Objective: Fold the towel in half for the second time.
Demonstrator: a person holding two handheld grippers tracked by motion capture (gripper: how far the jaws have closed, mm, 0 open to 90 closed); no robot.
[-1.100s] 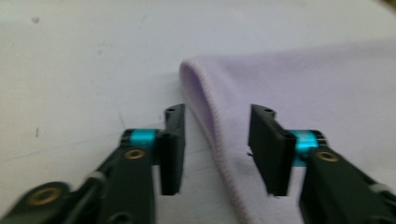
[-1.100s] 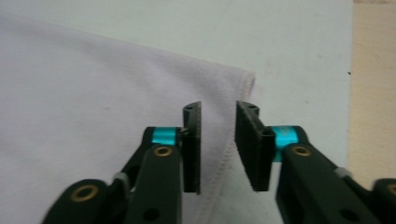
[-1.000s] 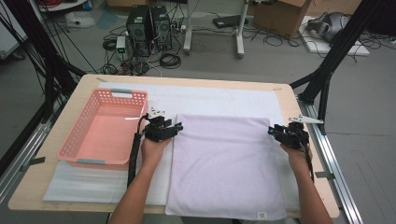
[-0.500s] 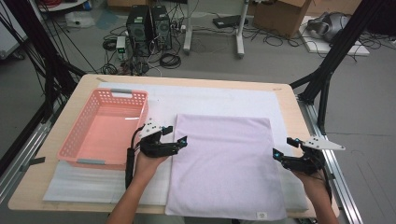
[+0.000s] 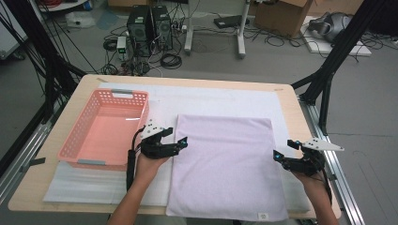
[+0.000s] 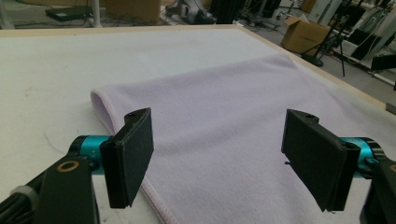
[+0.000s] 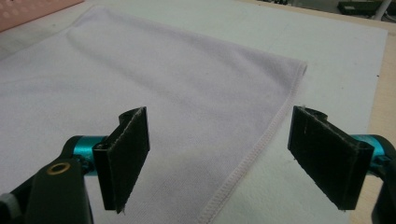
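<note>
Having pulled both hands back toward us, we hold the left gripper (image 5: 180,142) and right gripper (image 5: 280,156) spread wide at the towel's (image 5: 225,164) side edges; the towel lies flat on the table (image 5: 84,86); we judge a fold comes next.

Wooden table (image 5: 300,117) bears a white mat (image 5: 211,101) (towel (image 5: 225,164), pink basket (image 5: 105,133) atop)

A towel (image 5: 225,164) lies right of the basket (image 5: 105,129); grippers flank its side edges.
</note>
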